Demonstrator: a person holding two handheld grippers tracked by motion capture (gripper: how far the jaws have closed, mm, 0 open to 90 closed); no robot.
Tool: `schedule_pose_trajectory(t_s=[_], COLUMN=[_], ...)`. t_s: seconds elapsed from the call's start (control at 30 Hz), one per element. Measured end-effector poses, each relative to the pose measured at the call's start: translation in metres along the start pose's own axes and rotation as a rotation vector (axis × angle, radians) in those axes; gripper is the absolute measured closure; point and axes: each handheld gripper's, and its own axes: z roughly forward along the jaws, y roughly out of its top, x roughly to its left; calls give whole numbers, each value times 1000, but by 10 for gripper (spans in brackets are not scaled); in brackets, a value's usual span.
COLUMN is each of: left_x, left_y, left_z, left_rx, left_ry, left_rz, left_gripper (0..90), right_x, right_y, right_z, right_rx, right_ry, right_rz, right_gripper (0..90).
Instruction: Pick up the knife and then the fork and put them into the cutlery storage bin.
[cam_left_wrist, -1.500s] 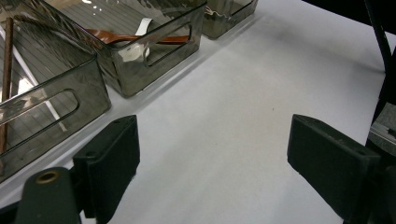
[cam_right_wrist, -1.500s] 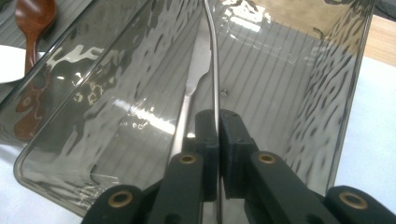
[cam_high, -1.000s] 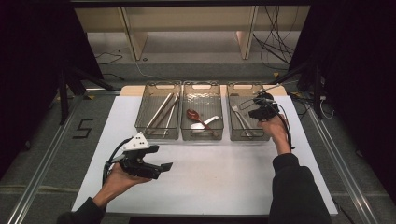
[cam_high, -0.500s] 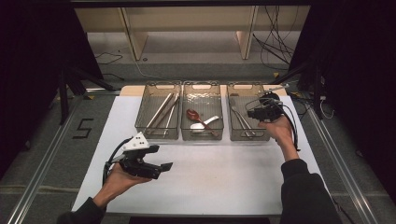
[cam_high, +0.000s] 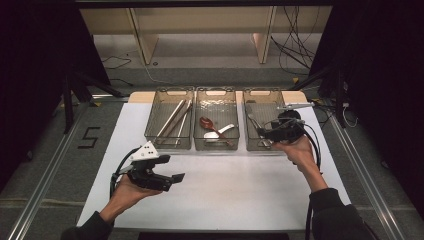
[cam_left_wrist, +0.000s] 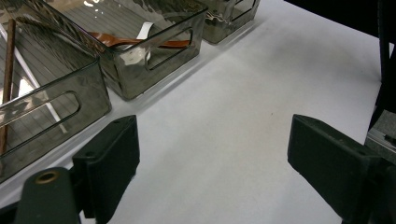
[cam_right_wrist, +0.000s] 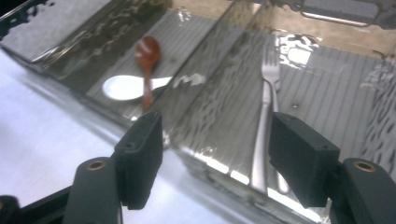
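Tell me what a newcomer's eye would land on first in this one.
Probably the three smoky clear bins lined up at the far edge of the white table. The middle one holds a reddish-brown spoon across a white spoon. The right gripper hangs open at the right bin, a metal fork lying loose below its jaws.

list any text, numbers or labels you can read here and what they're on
"5": a dark numeral on the grey floor mat left of the white table, seen in the high view.
Nothing else is readable: the three clear bins, the cutlery in them and both grippers carry no legible marks in any view.
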Motion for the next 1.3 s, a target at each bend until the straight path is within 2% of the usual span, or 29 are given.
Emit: schedule_pose_trajectory(t_s=[0.3,0.5,0.77,1.1,1.2,1.3], left_x=[1,1,1,1,2,2], left_y=[0,0,0,-1,-1,-1], left_z=[1,1,1,0,-1,-2], left_rx=[-2,-4,-7,-12,-17,-18], left_ry=[-2,-5,-7,-14,-20,-20], left_rz=[-8,-11,-16,-16,-20,-21], left_gripper=[163,163,163,162,162,162], right_x=[21,29,37,58,63,66], right_y=[-14,-26,-43,-57,-61,-66], right_z=[-22,-31,-40,-50,-53,-57], right_rx=[-71,-84,-111,-140,-153,-162], right_ry=[50,70,94,138,164,166], right_rz=[-16,-38,-38,-64,-52,-64], right_gripper=[314,295,285,260,261,261])
